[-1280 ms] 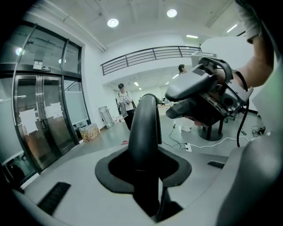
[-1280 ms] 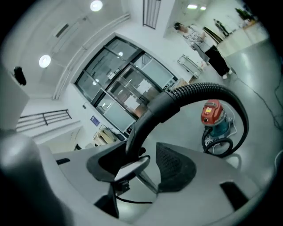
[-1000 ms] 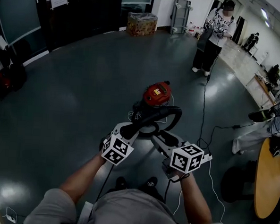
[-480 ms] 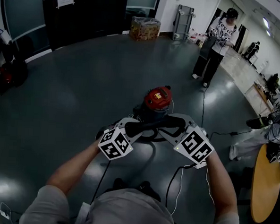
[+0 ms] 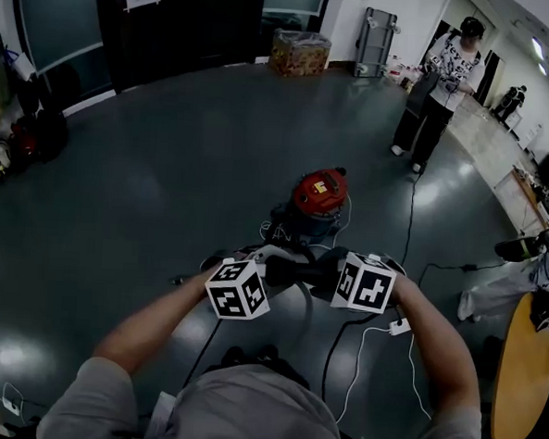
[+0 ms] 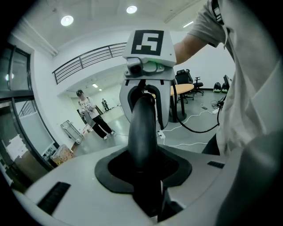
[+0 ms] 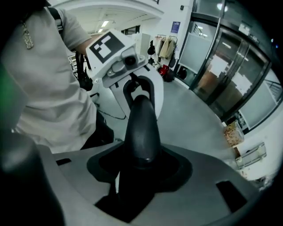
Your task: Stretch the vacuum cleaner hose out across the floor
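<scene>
A red-topped vacuum cleaner [image 5: 318, 193] stands on the dark floor just ahead of me. Its black hose [image 5: 299, 273] runs as a short level piece between my two grippers, above the floor. My left gripper [image 5: 267, 265] is shut on one end of that piece, the hose [image 6: 141, 128] filling the left gripper's [image 6: 143, 176] jaws and leading straight to the right gripper opposite. My right gripper [image 5: 334, 271] is shut on the other end; in the right gripper view the hose [image 7: 141, 128] fills the right gripper's [image 7: 137, 172] jaws. The two grippers face each other, close together.
A person [image 5: 442, 85] stands at the back right. A round wooden table [image 5: 525, 368] is at the right edge. A white cable [image 5: 377, 359], a power strip [image 5: 400, 326] and a black cord [image 5: 336, 357] lie by my feet. A cardboard box [image 5: 301, 50] and a cart [image 5: 377, 30] stand by the far wall.
The right gripper has rolled and swung round to face the left one. The arch of hose between them has flattened into a short straight piece. Both grippers have come nearer the vacuum cleaner.
</scene>
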`<state>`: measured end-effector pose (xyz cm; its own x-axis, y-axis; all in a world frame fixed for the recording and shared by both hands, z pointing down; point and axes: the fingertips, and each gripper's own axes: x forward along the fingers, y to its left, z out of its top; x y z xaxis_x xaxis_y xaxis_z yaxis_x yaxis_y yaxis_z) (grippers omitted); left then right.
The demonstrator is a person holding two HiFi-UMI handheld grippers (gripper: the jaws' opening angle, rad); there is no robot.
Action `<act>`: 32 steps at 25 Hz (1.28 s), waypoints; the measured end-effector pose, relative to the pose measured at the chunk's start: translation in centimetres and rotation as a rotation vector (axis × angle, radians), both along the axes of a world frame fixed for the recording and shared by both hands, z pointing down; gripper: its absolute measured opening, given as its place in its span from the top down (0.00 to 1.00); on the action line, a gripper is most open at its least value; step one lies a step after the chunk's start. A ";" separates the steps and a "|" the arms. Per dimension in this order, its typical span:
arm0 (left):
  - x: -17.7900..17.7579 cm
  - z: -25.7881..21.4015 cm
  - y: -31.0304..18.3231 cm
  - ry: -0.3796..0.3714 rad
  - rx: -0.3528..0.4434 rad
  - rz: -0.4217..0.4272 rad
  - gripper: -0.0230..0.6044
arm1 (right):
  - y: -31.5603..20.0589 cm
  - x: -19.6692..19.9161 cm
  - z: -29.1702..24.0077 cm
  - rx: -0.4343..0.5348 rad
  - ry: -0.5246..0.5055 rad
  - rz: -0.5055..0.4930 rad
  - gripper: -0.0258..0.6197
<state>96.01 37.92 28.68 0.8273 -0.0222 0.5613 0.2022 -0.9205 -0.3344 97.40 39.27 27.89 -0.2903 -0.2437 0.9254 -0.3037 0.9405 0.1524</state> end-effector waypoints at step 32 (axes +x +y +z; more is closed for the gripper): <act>-8.4 6.6 1.9 -0.059 -0.336 0.340 0.63 | 9.7 -3.1 5.9 0.163 -0.184 1.426 0.79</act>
